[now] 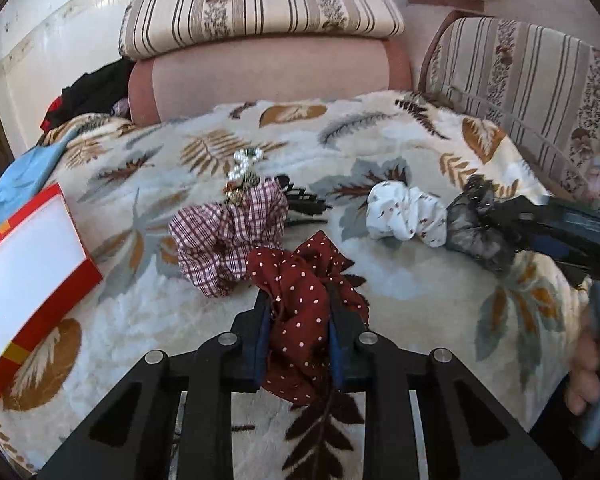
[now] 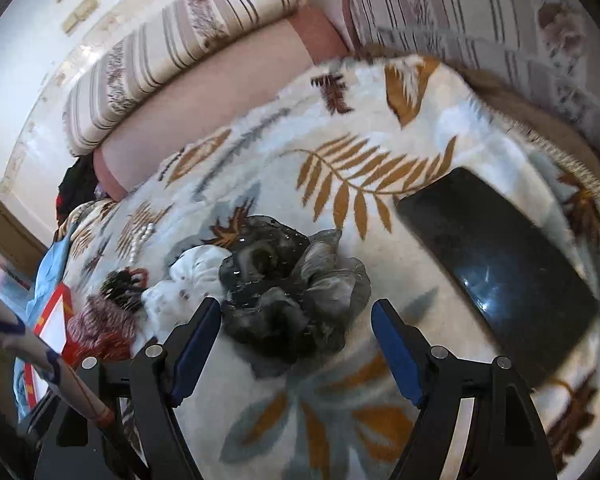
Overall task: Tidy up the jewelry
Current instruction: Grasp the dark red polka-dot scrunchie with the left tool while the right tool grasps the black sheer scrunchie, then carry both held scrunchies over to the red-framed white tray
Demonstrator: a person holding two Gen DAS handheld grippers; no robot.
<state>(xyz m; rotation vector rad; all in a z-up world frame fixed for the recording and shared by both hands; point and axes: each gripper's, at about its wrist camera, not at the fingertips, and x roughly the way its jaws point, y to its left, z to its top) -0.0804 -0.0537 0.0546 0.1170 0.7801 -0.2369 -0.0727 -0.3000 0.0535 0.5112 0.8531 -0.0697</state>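
My left claw (image 1: pixel 300 312) is clamped on the red scrunchie (image 1: pixel 300 300), box (image 1: pixel 32 264) off to its left; thin cloth could slip free. My right claw (image 2: pixel 296 320) gapes around the grey scrunchie (image 2: pixel 292 292), risking snagging the blanket (image 2: pixel 340 168).

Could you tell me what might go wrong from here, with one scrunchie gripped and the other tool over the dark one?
1. The left tool pinches only a fold of the red dotted scrunchie; most of it bulges loose, so it might slip when lifted.
2. The right tool is open around the grey scrunchie, which touches the white scrunchie; closing could snag both.
3. The phone lies close beside the right tool and could get knocked.
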